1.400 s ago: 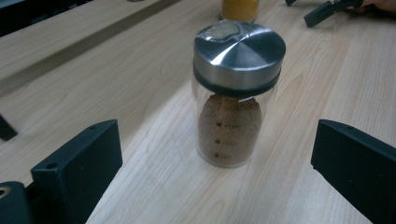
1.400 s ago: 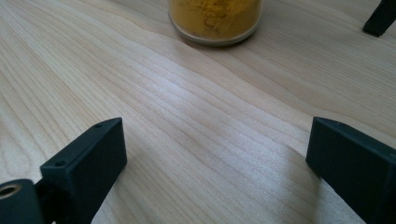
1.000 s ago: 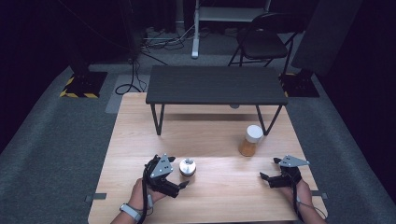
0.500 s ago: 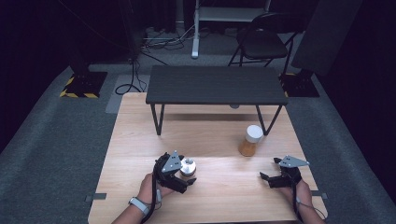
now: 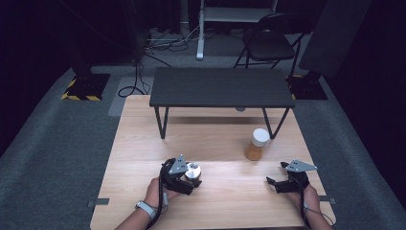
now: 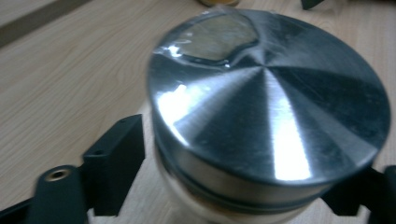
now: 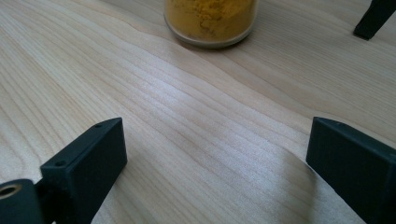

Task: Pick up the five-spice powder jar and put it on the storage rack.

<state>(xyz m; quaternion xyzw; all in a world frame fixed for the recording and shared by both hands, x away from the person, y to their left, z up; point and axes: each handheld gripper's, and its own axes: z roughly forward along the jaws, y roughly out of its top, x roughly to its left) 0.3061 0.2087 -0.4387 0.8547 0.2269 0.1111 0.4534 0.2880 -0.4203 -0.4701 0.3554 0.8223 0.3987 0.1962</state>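
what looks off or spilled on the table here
Nothing stands out. The metal-lidded jar stands upright between the left gripper fingers, the jar of yellow powder stands upright and capped with no spill around it, and the right gripper rests open on the wooden table.

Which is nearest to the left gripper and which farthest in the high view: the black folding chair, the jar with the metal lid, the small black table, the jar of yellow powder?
1. Jar with the metal lid, between the left gripper's fingers.
2. Jar of yellow powder, off to its right.
3. Small black table, standing farther back on the wooden table.
4. Black folding chair, on the floor behind.
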